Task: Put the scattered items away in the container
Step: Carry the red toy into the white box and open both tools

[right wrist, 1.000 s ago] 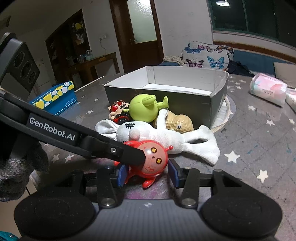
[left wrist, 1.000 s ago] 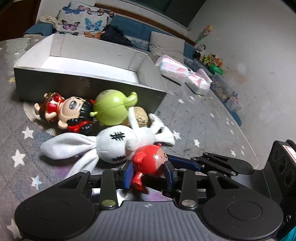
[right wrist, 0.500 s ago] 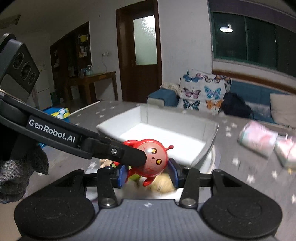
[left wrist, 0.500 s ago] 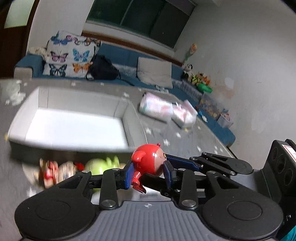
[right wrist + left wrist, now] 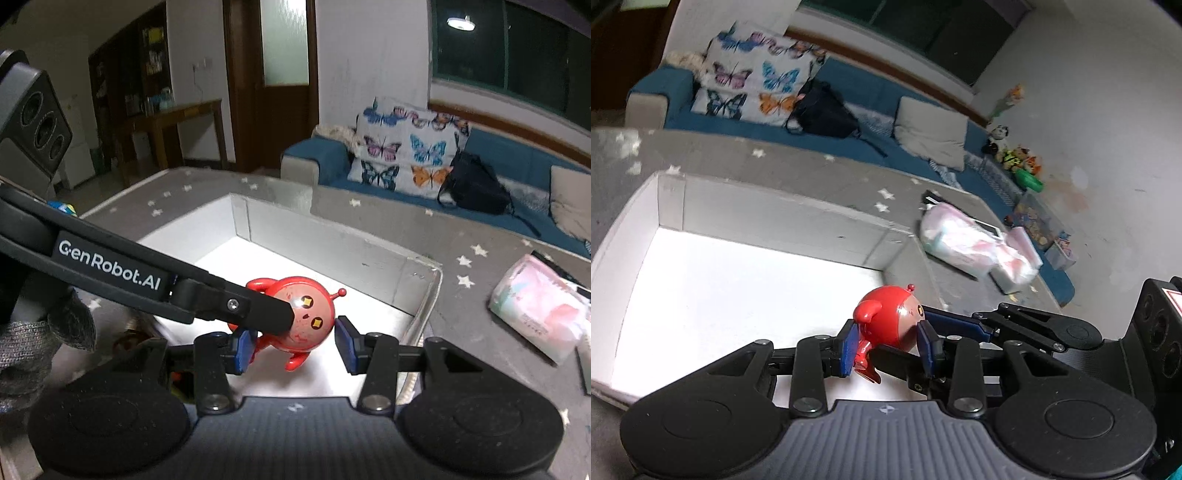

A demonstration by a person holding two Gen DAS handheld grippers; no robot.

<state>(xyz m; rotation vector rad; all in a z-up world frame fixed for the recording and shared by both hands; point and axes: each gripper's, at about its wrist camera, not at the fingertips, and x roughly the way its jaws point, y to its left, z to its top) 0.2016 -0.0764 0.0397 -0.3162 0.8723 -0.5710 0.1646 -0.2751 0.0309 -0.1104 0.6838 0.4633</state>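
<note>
Left tongs: your left gripper (image 5: 886, 347) is clamped on the round red plastic toy figure (image 5: 888, 325); both blue pads press its sides, one on each flank.
Toy, from your left tongs: the red figure sits right between the fingertips, its head poking up above them, its small red feet hanging below the near pad.
Box, from your left tongs: the shallow white cardboard box (image 5: 683, 206) lies beneath and ahead; the toy hangs over its bright white floor, near the right-hand wall.
Beyond your left tongs: soft pastel plastic-wrapped packs (image 5: 964, 240) lie on the grey star-print cloth (image 5: 827, 173), past the box's right wall.
Right tongs: your right gripper (image 5: 294, 345) is partly spread; its blue pads stand either side of the same toy (image 5: 308, 321). The right-hand pad is clear of it; whether the left-hand pad touches, you cannot tell, since the other tool's black finger crosses in front.
Toy, from your right tongs: between the pads, face towards you, above the box floor (image 5: 236, 258).
</note>
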